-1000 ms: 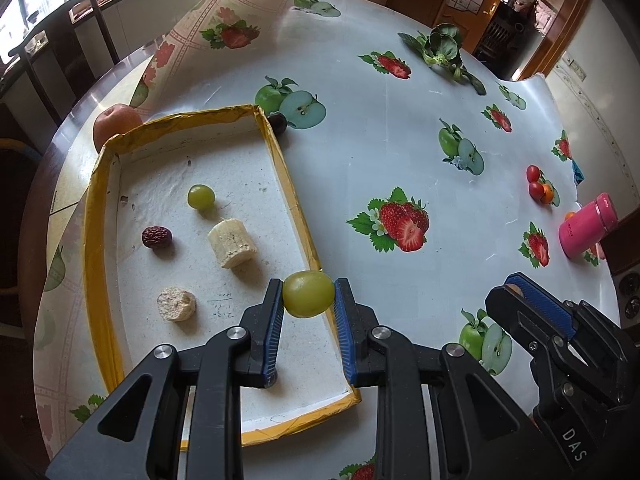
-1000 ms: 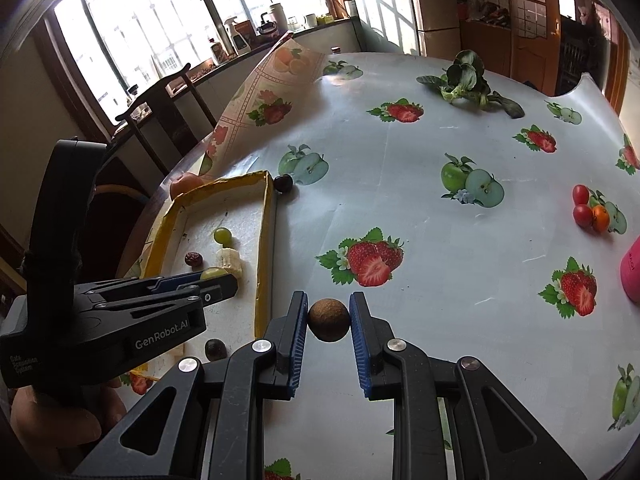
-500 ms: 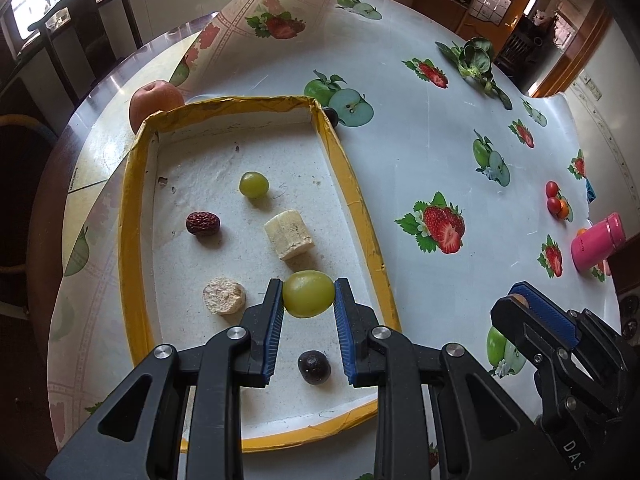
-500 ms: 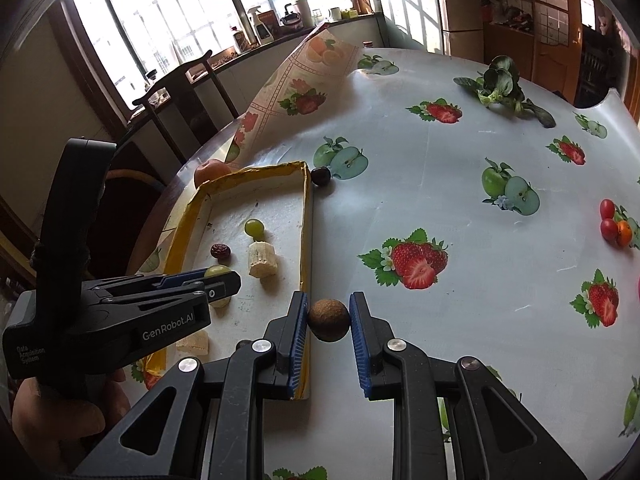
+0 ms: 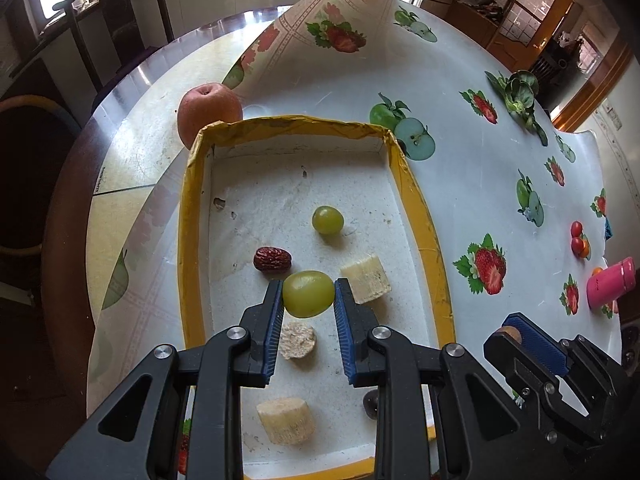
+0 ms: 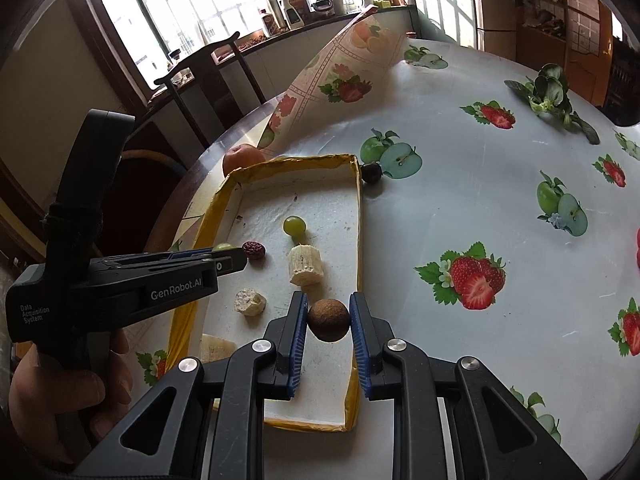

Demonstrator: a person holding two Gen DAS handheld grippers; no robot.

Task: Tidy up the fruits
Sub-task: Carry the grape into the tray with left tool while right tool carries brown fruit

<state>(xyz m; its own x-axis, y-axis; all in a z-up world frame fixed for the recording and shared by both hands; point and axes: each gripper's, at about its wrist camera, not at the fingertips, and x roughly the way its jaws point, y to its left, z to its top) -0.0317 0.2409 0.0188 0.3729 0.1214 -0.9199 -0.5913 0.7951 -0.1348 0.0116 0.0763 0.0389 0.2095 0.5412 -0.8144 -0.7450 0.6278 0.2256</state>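
Approx. half done, I judged: the tray [image 5: 420, 216] already had a grape [image 5: 327, 219], a red date [image 5: 272, 259], banana chunks [image 5: 365, 284] & a dark fruit near its front edge. Left out on the table [image 6: 460, 208]: an apple [image 5: 208, 112], a dark plum [image 6: 371, 172], small tomatoes [image 5: 578, 238]. My left gripper [image 5: 308, 300] was clamped on a green grape [image 5: 308, 293] over the tray's middle, tipped steeply down. My right gripper [image 6: 329, 326] was clamped on a brown round fruit [image 6: 328, 319] over the tray's right rim.
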